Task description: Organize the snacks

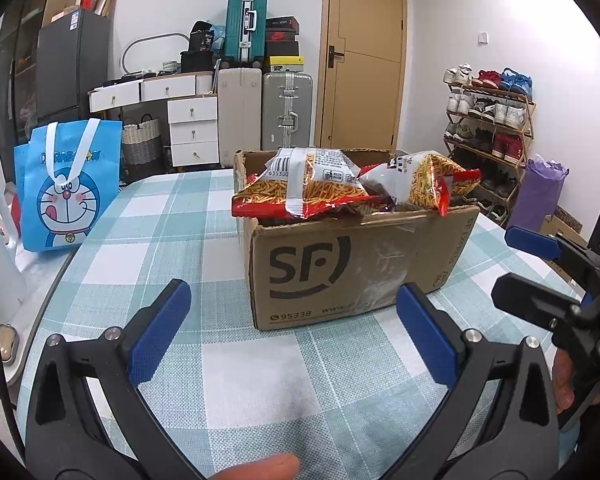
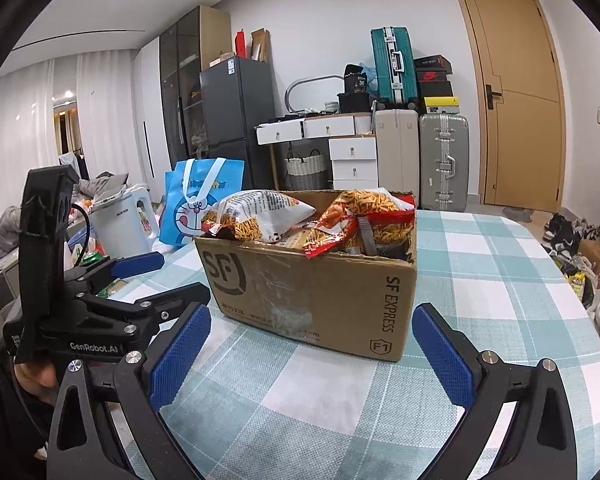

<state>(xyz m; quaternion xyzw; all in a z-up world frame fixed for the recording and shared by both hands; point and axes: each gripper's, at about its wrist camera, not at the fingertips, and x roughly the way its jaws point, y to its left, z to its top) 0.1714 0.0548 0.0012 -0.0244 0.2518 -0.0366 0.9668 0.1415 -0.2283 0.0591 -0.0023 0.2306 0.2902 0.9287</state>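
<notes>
A brown cardboard box [image 1: 340, 264] marked SF stands on the checked tablecloth, heaped with red and white snack bags [image 1: 304, 192]. The right wrist view shows the same box [image 2: 324, 300] and snack bags [image 2: 260, 216] from its right corner. My left gripper [image 1: 296, 336] is open, just short of the box's near face, with nothing between its blue pads. My right gripper [image 2: 312, 360] is open too, near the box's front corner. The right gripper [image 1: 528, 268] also shows at the right edge of the left wrist view, and the left gripper [image 2: 160, 280] at the left of the right wrist view.
A blue cartoon tote bag [image 1: 66, 184] stands at the table's left edge beside a white kettle [image 2: 120, 220]. Behind are white drawers [image 1: 192, 128], suitcases [image 1: 286, 112], a wooden door [image 1: 364, 56] and a shoe rack [image 1: 492, 120]. The table [image 1: 160, 216] shows bare cloth left of the box.
</notes>
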